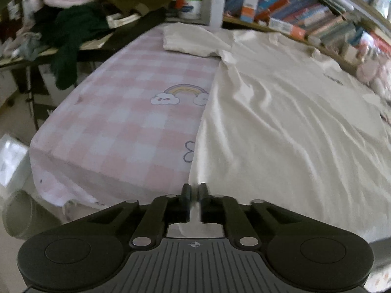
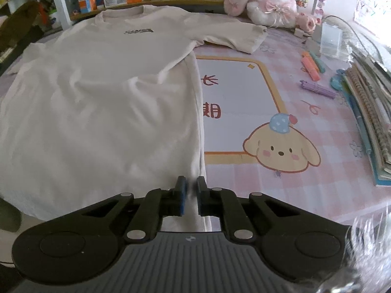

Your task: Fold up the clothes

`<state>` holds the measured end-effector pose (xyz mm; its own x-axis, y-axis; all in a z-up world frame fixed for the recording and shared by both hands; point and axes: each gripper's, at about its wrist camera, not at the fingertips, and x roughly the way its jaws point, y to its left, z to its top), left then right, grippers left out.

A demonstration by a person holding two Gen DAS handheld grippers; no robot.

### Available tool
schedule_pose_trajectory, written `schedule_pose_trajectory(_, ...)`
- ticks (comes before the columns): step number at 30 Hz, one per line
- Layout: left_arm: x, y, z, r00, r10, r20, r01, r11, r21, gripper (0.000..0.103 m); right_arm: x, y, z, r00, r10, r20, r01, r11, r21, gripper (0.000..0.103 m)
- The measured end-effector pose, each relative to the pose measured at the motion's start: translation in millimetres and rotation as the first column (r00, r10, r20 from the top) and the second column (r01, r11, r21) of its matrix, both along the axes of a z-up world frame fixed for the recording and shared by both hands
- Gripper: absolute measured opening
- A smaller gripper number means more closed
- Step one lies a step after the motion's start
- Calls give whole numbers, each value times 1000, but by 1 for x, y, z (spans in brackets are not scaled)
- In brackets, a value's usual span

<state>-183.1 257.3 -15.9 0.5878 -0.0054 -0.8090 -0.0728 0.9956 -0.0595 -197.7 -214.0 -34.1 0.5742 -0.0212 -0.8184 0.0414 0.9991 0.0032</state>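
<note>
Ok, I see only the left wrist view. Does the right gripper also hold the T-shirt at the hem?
Observer: Yes, the right gripper is closed on the T-shirt at the hem's corner.
Operator: And the sleeve on that side?
Observer: The sleeve lies spread out flat on the sheet.
Operator: Is something near the shirt there?
Observer: Pens and a stack of notebooks lie further right, apart from the shirt.

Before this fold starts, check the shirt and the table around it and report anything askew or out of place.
The cream T-shirt lies flat, chest logo up, only lightly wrinkled. Nothing looks spilled or damaged. The one oddity is clutter: highlighters and a purple pen lie loose on the pink checked cloth to its right, beside a stack of notebooks, clear of the shirt.
</note>
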Motion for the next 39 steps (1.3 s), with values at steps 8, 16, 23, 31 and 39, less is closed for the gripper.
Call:
schedule_pose_trajectory(8, 38, 11, 31, 991, -94, 101, 95, 995, -6, 17, 2, 14, 0, 995, -96, -12, 95, 994, -50, 8)
schedule_pose_trajectory(16, 71, -26, 27, 951, -288, 111, 294, 955, -42, 23, 3, 27, -1, 974, -229, -1, 228, 970, -84, 9)
schedule_pose_trajectory(23, 78, -42, 26, 918, -385, 99, 391, 920, -41, 67, 8, 41, 24, 919, -392, 37, 393, 920, -11, 40)
schedule_pose_trajectory(31, 89, -36, 34, 922, -373, 103, 381, 921, -75, 79, 31, 93, 65, 946, -301, 121, 301, 954, 17, 64)
schedule_pose_trajectory(39, 95, -23, 38, 953, -282, 110, 291, 953, -82, 85, 71, 121, 79, 968, -193, 158, 193, 981, 15, 71)
